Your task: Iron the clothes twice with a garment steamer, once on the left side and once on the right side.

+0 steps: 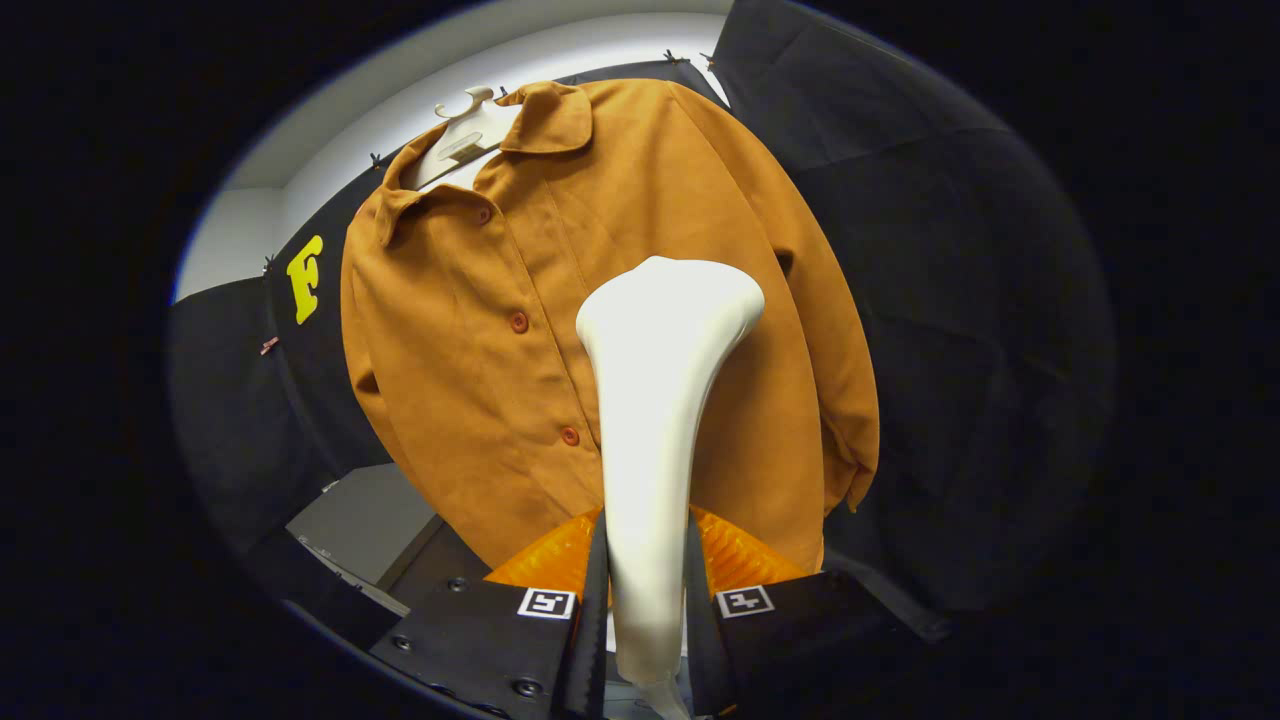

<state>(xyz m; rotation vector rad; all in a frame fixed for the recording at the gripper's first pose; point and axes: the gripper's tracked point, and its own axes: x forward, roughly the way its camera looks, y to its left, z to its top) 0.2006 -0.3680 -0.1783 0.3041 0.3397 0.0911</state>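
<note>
An orange-brown button-up shirt (480,330) hangs on a white hanger (462,130) against the booth's black wall. The white garment steamer (655,400) stands up between my two fingers, its handle clamped on both sides. My gripper (646,560) is shut on that handle. The steamer's wide head lies over the shirt's right half, just right of the button row and around mid-chest height. Whether the head touches the cloth I cannot tell. The shirt's lower middle is hidden behind the steamer.
A grey table surface (365,525) lies below the shirt's left hem. Black cloth (950,350) hangs close on both sides of the shirt. A white ceiling strip (400,90) runs above the hanger.
</note>
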